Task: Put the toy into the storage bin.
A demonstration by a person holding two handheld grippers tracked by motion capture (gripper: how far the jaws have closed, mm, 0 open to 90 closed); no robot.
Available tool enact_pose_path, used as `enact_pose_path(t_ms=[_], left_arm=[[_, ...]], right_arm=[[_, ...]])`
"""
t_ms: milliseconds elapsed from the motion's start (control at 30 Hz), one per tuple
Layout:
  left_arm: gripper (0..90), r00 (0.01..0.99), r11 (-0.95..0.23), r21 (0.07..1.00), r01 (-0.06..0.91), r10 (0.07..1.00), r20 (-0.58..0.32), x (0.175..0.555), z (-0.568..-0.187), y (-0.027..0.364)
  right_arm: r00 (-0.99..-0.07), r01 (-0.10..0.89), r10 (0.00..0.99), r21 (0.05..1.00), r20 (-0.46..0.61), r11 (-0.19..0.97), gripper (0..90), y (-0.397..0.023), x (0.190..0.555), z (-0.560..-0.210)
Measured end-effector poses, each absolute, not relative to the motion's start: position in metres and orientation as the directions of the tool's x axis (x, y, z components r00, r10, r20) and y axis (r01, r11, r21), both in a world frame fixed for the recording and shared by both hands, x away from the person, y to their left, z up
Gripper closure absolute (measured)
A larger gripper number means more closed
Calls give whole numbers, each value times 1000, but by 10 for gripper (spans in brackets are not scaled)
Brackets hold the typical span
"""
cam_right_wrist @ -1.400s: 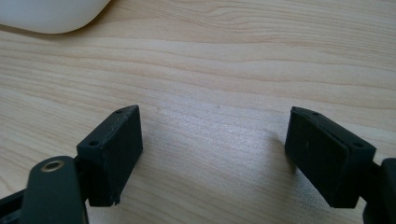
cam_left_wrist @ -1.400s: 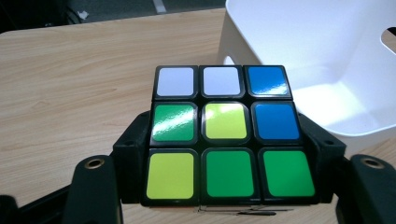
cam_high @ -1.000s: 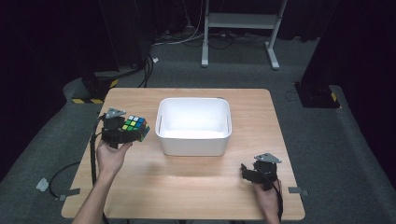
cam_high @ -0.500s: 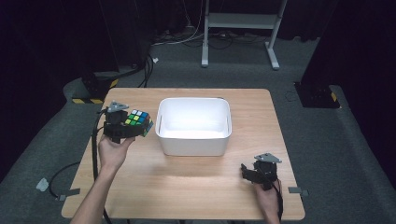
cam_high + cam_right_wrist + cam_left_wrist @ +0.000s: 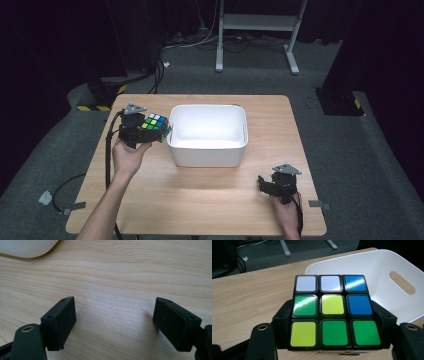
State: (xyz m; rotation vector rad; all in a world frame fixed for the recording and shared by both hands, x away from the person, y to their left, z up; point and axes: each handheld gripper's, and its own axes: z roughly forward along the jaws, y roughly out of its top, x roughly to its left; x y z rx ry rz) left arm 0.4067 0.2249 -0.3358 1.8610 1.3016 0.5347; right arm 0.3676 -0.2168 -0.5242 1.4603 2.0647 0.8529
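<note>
Left gripper view: cube pinched beside the tub

The puzzle cube (image 5: 332, 312) sat clamped between the left gripper's (image 5: 150, 131) black jaws, white, blue, green and yellow squares facing up. It hung over the wooden table (image 5: 210, 200), just beside the white tub's (image 5: 235, 150) left wall. Near the table's front right corner, the right gripper (image 5: 113, 322) rested low with jaws spread wide, holding nothing.
</note>
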Motion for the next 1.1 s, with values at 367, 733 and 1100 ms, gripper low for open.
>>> enact_pose_path(t_ms=[367,733,1100], left_arm=[[338,413,-190,788,585,906,-89,416,-334,209],[337,429,-195,787,586,898,-97,429,-337,196],[338,439,-210,780,590,894,-92,440,-338,180]], right_arm=[[-324,655,946,716,-21,241,186,-217,367,-524],[-324,654,946,717,-23,242,186,-217,367,-524],[-323,655,946,716,-23,241,185,-216,367,-524]])
